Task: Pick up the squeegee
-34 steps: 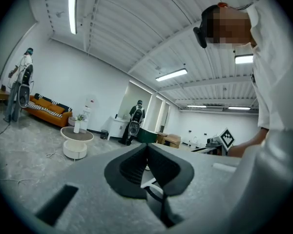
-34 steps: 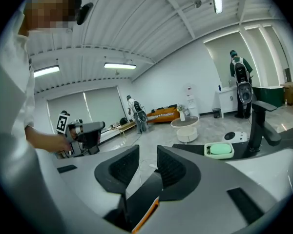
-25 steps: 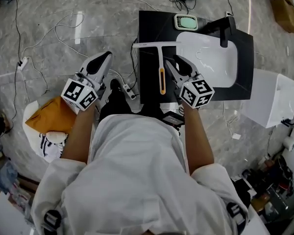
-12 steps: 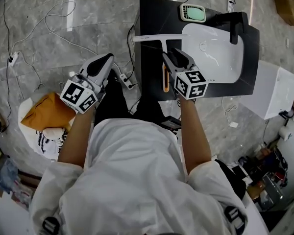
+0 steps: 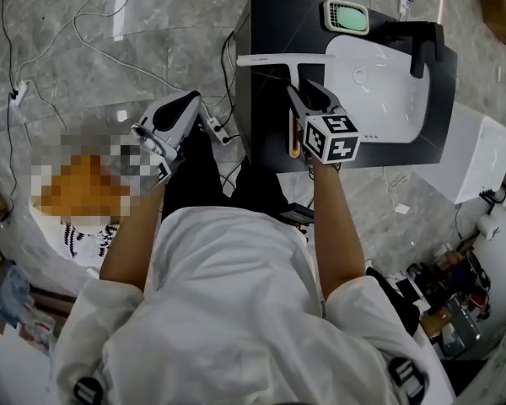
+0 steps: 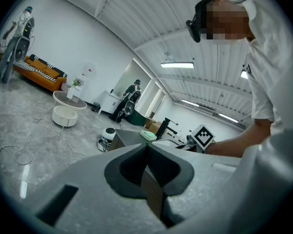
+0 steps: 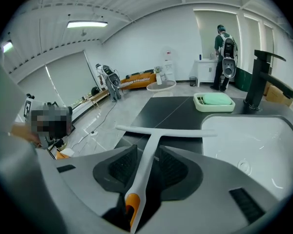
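White-bladed with an orange grip, the squeegee [image 5: 278,58] lies flat on the black counter [image 5: 266,24] in the head view, not yet lifted. The right claw [image 5: 308,95] is over its handle.

Left gripper view: the left claw [image 6: 147,165] is pressed together and empty.

Right gripper view: the jaws are spread wide, straddling the handle without pinching it. Closing and lifting remain.

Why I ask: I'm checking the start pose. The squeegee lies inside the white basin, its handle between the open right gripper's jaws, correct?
Not quite. The squeegee lies on the dark countertop beside the white basin, not inside it, as the head view shows. Its handle is indeed between the open jaws of the right gripper.
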{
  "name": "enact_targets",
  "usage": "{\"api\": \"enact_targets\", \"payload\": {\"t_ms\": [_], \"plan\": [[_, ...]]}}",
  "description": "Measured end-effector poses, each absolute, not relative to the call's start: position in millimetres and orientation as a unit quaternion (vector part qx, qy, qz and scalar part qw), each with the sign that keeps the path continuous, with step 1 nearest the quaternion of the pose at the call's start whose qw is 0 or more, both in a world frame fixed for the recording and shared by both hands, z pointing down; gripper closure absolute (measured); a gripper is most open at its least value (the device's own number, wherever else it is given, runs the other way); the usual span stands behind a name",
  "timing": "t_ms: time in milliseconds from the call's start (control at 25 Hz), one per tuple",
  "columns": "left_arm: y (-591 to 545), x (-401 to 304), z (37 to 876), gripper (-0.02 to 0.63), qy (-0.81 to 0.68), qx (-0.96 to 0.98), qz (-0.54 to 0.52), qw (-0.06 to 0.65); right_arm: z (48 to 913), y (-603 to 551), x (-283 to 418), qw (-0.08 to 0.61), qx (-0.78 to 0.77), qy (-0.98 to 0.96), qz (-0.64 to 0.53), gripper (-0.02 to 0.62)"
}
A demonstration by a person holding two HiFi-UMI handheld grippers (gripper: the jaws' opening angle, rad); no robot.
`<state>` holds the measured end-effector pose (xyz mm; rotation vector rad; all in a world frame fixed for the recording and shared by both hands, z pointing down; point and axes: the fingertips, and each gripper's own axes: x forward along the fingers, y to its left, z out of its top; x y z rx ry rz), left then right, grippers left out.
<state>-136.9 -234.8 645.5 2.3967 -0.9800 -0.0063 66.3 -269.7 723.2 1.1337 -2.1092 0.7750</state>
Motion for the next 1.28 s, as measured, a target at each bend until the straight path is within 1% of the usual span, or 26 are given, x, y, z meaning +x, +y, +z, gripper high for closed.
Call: {"api": "enact_targets", "payload": {"t_ms": [120,360,640,840,1040,1280], "plan": [[-232.9,-142.2,648.7,0.594,-0.368,0.888,-0.002,0.275,729.8,-267.4,65.0,0.320,0.428,-0.792,0.297,0.455],[-229.4,-142.3,652.6,0.594,-0.367,0.888,-0.003,0.278,734.3,-266.3,64.4,0.325,0.434,-0.786,0.295,0.482],[-228.0,-138.2,643.3,0.594,-0.360,0.893,-0.007,0.269,724.6,-269.1,68.7,0.316,0.453,-0.783,0.286,0.515],[-223.3,-138.5,623.3,0.594,-0.358,0.900,-0.009,0.249,713.0,-264.4,64.2,0.301,0.449,-0.792,0.283,0.518],[-218.1,-139.9,596.0,0.594,-0.368,0.901,-0.016,0.227,679.1,-267.3,56.8,0.273,0.446,-0.814,0.254,0.518],[-223.2,-145.6,548.3,0.594,-0.377,0.908,-0.021,0.181,598.6,-275.2,55.7,0.215,0.460,-0.840,0.195,0.518]]}}
